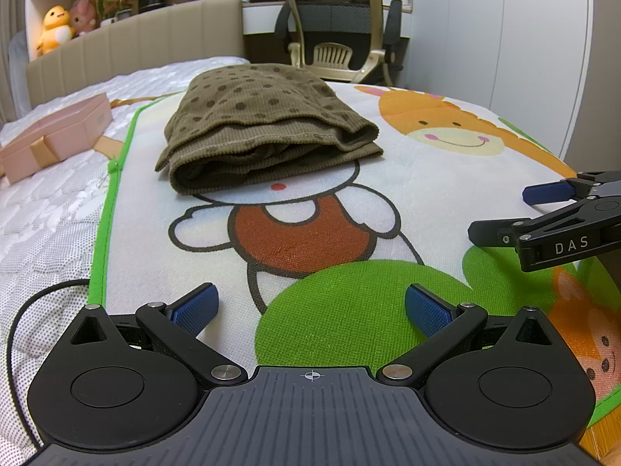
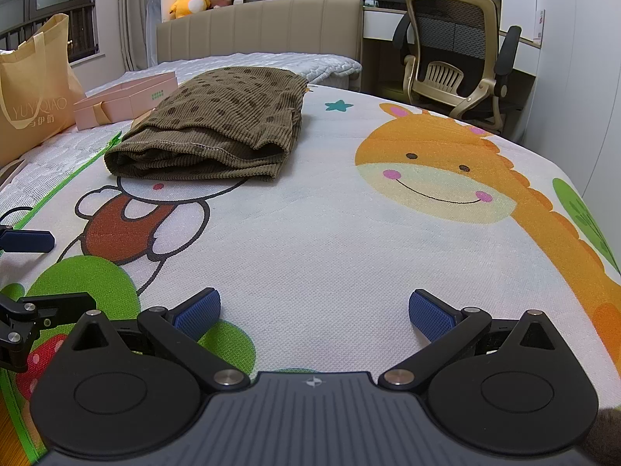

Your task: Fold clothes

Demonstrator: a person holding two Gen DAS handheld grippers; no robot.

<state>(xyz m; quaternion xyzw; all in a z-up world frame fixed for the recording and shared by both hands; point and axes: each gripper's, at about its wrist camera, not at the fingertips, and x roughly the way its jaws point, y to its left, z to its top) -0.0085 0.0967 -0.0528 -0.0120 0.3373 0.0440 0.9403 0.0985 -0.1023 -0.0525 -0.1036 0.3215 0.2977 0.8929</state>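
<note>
Brown dotted garment (image 1: 268,124) folded into a thick, layered bundle, lying on the cartoon mat (image 1: 388,194) spread over the bed (image 1: 50,202), over the head of the printed white character, toward the headboard end of the mat. Pink gift box (image 1: 54,136) beside the garment, off the mat's green edge. Office chair (image 1: 341,35) beyond the garment, past the end of the bed.

Left hand-held gripper (image 1: 310,308) released, blue pads spread wide with nothing between them, hovering over the green patch of the mat, well short of the garment. Right hand-held gripper (image 2: 314,310) likewise released and empty, near the other one, further from the garment toward the printed giraffe.

Judging by the stacked layers, folding looks largely done; possibly one tidy-up or a move to a pile remaining.

Risks from here:
- Pinching only the top layer at the near hem: bundle likely to peel open and undo the fold.
- Lifting from one side with a single hand-held gripper: thick ribbed fabric likely to sag and slide out of shape.
- Closing too low: mat caught along with the cloth and dragged.
- Pushing the bundle sideways: collision with the pink gift box.
</note>
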